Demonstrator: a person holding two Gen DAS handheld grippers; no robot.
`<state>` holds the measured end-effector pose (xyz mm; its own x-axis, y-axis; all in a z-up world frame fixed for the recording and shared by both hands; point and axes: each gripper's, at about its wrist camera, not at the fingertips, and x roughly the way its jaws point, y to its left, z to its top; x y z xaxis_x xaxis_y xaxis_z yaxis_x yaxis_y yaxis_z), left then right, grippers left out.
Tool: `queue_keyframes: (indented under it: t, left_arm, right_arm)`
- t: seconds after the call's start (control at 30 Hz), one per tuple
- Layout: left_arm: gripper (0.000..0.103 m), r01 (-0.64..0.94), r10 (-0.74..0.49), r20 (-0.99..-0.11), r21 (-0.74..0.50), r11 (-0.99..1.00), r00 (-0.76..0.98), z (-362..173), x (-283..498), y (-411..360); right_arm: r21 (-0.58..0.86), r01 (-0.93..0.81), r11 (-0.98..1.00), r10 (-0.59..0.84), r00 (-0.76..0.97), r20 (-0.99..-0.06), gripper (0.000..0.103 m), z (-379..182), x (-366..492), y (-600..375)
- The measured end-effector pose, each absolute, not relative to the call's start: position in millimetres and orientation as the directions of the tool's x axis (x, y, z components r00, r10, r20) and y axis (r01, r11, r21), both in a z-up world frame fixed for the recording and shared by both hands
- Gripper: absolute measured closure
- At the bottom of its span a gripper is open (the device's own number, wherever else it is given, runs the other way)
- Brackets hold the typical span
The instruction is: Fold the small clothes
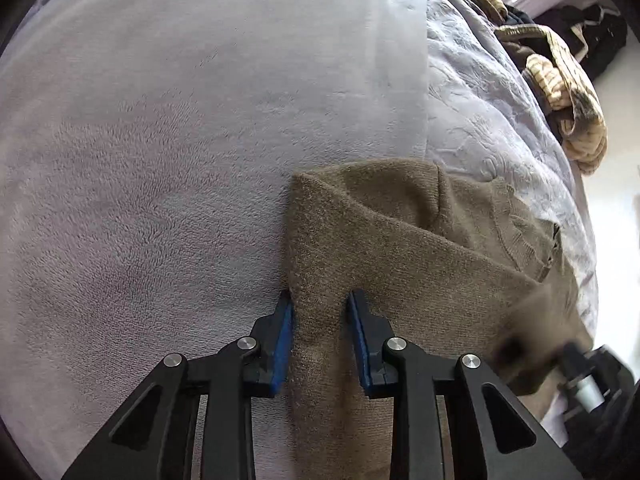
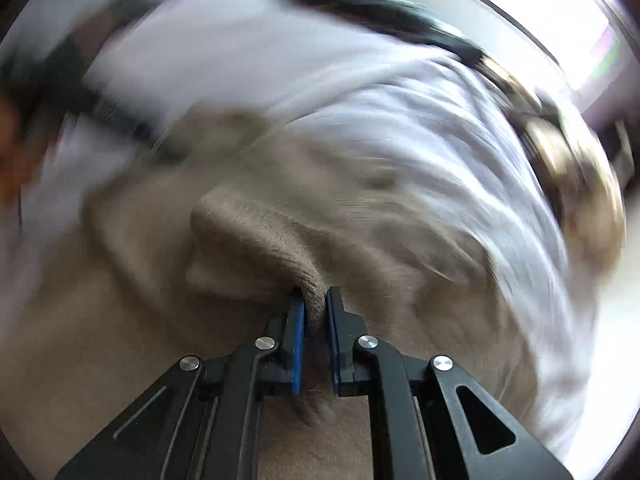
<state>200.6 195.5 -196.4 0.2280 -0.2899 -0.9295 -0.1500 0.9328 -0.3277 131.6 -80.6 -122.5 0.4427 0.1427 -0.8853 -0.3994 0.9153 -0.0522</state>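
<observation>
1. Left wrist view: the left claw [image 1: 320, 300] points steeply down onto a brown knit garment [image 1: 384, 240] lying on a pale lilac fleece blanket [image 1: 160, 140].
2. Its jaws stand partly apart. The garment's left edge runs up between the blue pads [image 1: 282, 344]. The left pad touches that edge; the right pad rests on the knit surface. Whether the pads pinch the cloth cannot be told from this view.
3. The garment fills the area from 6 o'clock to 3 o'clock, with a folded corner just right of centre.
4. A textured lilac quilt [image 1: 480, 120] lies at 2 o'clock, beside the fleece blanket. A heap of tan-and-dark striped clothing [image 1: 560, 92] sits on its far edge at 2 o'clock.
5. Part of the right claw [image 1: 584, 376], blurred, appears at 4 o'clock on the garment's right side.
6. Right wrist view: the picture is heavily motion-blurred away from the claw.
7. The right claw [image 2: 314, 300] is nearly closed, and its blue pads [image 2: 297, 344] clamp a raised ridge of the brown knit garment [image 2: 256, 232].
8. The garment spreads from 9 o'clock through 6 o'clock to 4 o'clock. Pale bedding [image 2: 360, 100] lies at 12 o'clock.
</observation>
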Motion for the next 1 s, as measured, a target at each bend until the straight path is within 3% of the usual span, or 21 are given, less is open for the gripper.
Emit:
queue_keyframes:
  t: [0.07,0.13,0.2,0.23,0.3,0.33,0.37,0.4,0.43,0.47,0.5,0.53,0.67,0.83,0.97,1.0]
  left_arm:
    - [0.074,-0.156,-0.275,-0.935,-0.312,0.937,0.223,-195,201,194]
    - [0.066,-0.168,-0.267,-0.939,-0.305,0.937,0.218,-195,202,194]
    - [0.033,-0.183,-0.249,-0.943,-0.291,0.939,0.222,-195,205,193]
    - [0.032,-0.184,-0.251,-0.941,-0.295,0.938,0.228,-195,205,193]
    - [0.032,-0.182,-0.246,-0.943,-0.288,0.940,0.224,-197,205,191]
    - [0.032,-0.179,-0.240,-0.944,-0.282,0.943,0.226,-198,205,189]
    - [0.037,-0.175,-0.238,-0.943,-0.281,0.944,0.233,-198,206,187]
    - [0.070,-0.170,-0.241,-0.940,-0.286,0.943,0.241,-197,208,185]
    - [0.086,-0.160,-0.261,-0.933,-0.305,0.939,0.248,-195,208,182]
    - [0.092,-0.163,-0.261,-0.931,-0.307,0.938,0.255,-191,208,182]
    - [0.093,-0.158,-0.256,-0.924,-0.309,0.938,0.284,-184,206,183]
    - [0.093,-0.151,-0.254,-0.918,-0.310,0.939,0.304,-179,205,183]
    - [0.093,-0.152,-0.222,-0.915,-0.286,0.946,0.338,-176,200,195]
    - [0.086,-0.224,-0.177,-0.932,-0.255,0.940,0.317,-191,203,203]
    - [0.056,-0.198,-0.061,-0.942,-0.132,0.971,0.329,-165,194,209]
    - [0.053,-0.183,-0.055,-0.938,-0.124,0.975,0.342,-158,190,210]
  right_arm:
    - [0.203,-0.145,0.969,0.247,0.448,-0.859,0.092,-121,138,-148]
    - [0.419,0.130,0.899,0.325,0.442,-0.836,0.091,-143,133,-210]
    - [0.538,0.286,0.793,0.401,0.419,-0.815,0.087,-167,123,-244]
    - [0.576,0.342,0.743,0.434,0.409,-0.802,0.085,-179,115,-258]
    - [0.606,0.365,0.706,0.466,0.406,-0.787,0.065,-187,107,-263]
    - [0.632,0.376,0.678,0.481,0.423,-0.768,0.045,-189,103,-264]
    - [0.649,0.384,0.657,0.490,0.437,-0.754,0.040,-191,102,-264]
    - [0.664,0.401,0.631,0.497,0.448,-0.743,0.040,-194,104,-264]
    - [0.676,0.415,0.608,0.505,0.454,-0.734,0.040,-197,107,-263]
    - [0.684,0.421,0.596,0.511,0.460,-0.727,0.047,-198,109,-261]
    - [0.685,0.422,0.594,0.511,0.459,-0.727,0.061,-196,114,-263]
    - [0.678,0.403,0.615,0.507,0.456,-0.731,0.096,-190,122,-257]
    - [0.667,0.242,0.704,0.493,0.510,-0.705,0.095,-152,136,-250]
    - [0.532,0.381,0.756,0.402,0.371,-0.837,0.095,-192,130,-263]
    - [0.525,0.434,0.732,0.381,0.378,-0.844,0.089,-192,103,-270]
    - [0.520,0.444,0.729,0.378,0.372,-0.848,0.089,-192,102,-270]
